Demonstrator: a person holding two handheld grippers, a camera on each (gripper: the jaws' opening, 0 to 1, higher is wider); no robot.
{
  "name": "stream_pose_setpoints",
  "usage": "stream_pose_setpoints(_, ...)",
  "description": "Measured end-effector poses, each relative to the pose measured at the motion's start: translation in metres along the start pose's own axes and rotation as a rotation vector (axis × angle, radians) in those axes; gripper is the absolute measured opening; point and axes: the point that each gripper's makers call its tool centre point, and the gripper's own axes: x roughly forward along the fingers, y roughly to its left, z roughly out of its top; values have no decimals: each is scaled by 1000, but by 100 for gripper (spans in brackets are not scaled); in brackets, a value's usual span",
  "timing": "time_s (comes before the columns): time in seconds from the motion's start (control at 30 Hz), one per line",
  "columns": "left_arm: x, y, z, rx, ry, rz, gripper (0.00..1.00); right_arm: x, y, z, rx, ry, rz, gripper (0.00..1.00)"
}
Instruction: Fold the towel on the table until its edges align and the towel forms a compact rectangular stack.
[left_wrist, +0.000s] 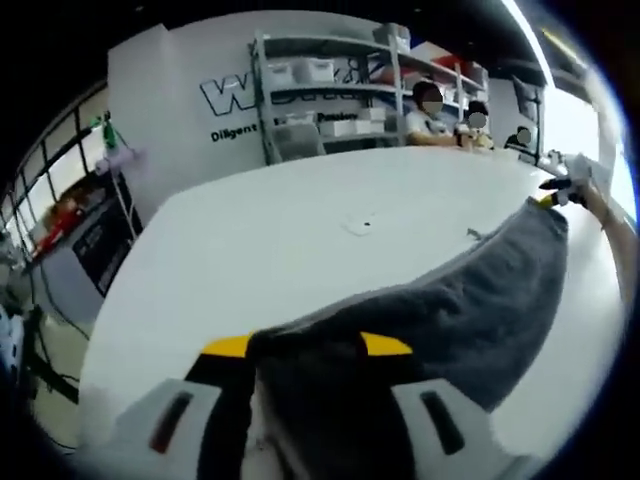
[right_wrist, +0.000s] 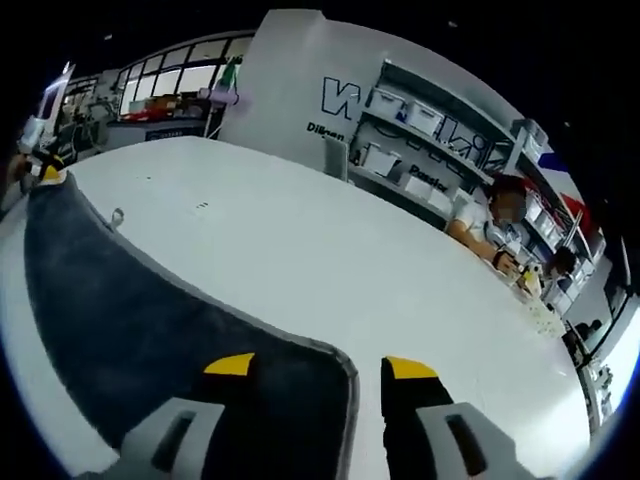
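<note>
Where shelves stand, white table.

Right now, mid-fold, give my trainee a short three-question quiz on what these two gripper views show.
1. True or false: the grey towel lies folded into a compact stack on the white table.
2. In the left gripper view, what sits between the left gripper tips?
3. In the right gripper view, the far towel corner is held by: A) the other gripper, B) a clamp on the shelves, C) nothing.

Key
1. False; it hangs stretched between both grippers.
2. A bunched towel corner, gripped.
3. A. The right gripper pinches the near corner.
</note>
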Motion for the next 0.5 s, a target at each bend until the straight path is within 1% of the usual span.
stream_pose_setpoints(0.03, -1, -1, 0, 1, 0, -2, 47, -1, 0, 0, 2, 0, 3, 54)
stream_pose_setpoints(0.13, -7, -8, -8, 14, 38, -6, 51, -10, 3, -3, 16, -2, 23, 58)
stream_pose_setpoints(0.2, -11, -12, -12, 15, 54, -11, 56, -16, 8, -4, 24, -7, 44, 60)
stream_pose_setpoints(0.23, -12, -13, -12, 14, 55, -16, 59, -18, 11, -5, 33, -6, 59, 60)
stream_pose_setpoints(0.3, -15, -17, -12, 17, 50, -30, 60, -23, 22, -7, 38, -2, 86, 62)
stream_pose_setpoints(0.37, -18, -21, -11, 20, 45, -43, 61, -28, 32, -9, 42, 1, 113, 66)
stream_pose_setpoints(0.43, -23, -25, -11, 17, 36, -52, 64, -31, 36, -12, 24, 17, 113, 71)
stream_pose_setpoints(0.5, -31, -28, -9, 17, 19, -51, 68, -37, 41, -10, 28, 10, 120, 75)
